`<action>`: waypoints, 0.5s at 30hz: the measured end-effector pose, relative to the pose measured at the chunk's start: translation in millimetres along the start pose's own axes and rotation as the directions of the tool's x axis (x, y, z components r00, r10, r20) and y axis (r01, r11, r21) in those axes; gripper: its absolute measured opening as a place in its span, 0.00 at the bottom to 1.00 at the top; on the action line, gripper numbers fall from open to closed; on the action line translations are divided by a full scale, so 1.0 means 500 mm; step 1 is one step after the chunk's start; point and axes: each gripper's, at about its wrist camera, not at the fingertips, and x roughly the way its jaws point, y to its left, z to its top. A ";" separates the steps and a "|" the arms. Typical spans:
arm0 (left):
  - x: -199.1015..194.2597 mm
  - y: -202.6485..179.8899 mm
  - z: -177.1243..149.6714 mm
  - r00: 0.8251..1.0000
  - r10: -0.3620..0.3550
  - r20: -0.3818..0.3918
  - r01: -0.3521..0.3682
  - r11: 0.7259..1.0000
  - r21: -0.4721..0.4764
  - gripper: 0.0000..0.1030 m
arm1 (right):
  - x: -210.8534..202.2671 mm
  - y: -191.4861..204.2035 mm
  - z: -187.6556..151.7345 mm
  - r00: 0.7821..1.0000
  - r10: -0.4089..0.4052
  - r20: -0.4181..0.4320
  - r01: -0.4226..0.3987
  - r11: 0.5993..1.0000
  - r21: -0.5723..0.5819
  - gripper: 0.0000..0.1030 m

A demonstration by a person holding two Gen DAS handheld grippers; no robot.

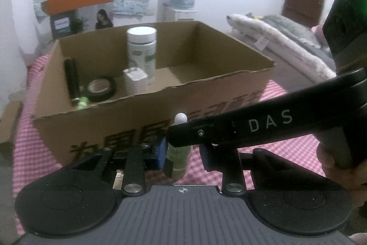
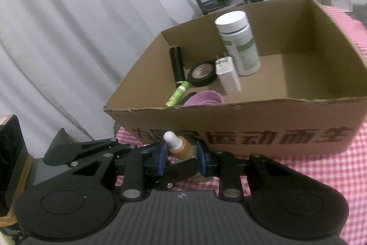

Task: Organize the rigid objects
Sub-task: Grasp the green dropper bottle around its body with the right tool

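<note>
Dropper bottle [image 2: 181, 148], small, amber-green glass with a white bulb cap, stood on the pink checked cloth [image 2: 332, 167] just in front of the cardboard box [image 2: 229, 121]. Both tools had it between their blue pads.

I read the right tool [image 2: 181, 156] as clamped on the bottle: in its own view the pads pressed either side of the glass below the neck, jaws nearly together. The left tool [image 1: 182, 154] came at the same bottle; in its view the left pad [image 1: 160, 153] touched the glass and the other sat on the far side, partly hidden under the right tool's black arm, which crossed the frame and bore the letters DAS. I took that as a grip too, jaws drawn narrow. A hand [image 1: 330, 167] showed at the right edge of that view, around a handle.

Inside the box, toward its left end: a tall white bottle [image 2: 238, 43] with a green label, upright; a white plug adapter [image 2: 227, 76] just in front of it; a roll of black tape [image 2: 203, 74]; a black cylinder [image 2: 176, 66] standing upright; a green tube [image 2: 177, 94] lying flat; something pink [image 2: 204, 98] near the front wall. I could not tell what the pink thing was. The right half of the box floor was bare cardboard.
</note>
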 end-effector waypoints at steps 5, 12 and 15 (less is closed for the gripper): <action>0.006 -0.029 -0.001 0.998 -0.066 0.005 0.066 0.998 0.013 0.28 | -0.038 -0.020 -0.011 0.999 -0.035 0.011 0.034 0.999 0.017 0.29; 0.005 -0.045 -0.007 0.998 -0.058 0.013 0.058 0.997 0.047 0.30 | -0.069 -0.039 -0.023 0.998 -0.065 0.015 0.064 0.997 0.038 0.29; 0.016 -0.040 -0.009 0.999 -0.050 -0.020 0.051 0.997 0.051 0.31 | -0.071 -0.040 -0.019 0.997 -0.070 0.019 0.070 0.997 0.032 0.30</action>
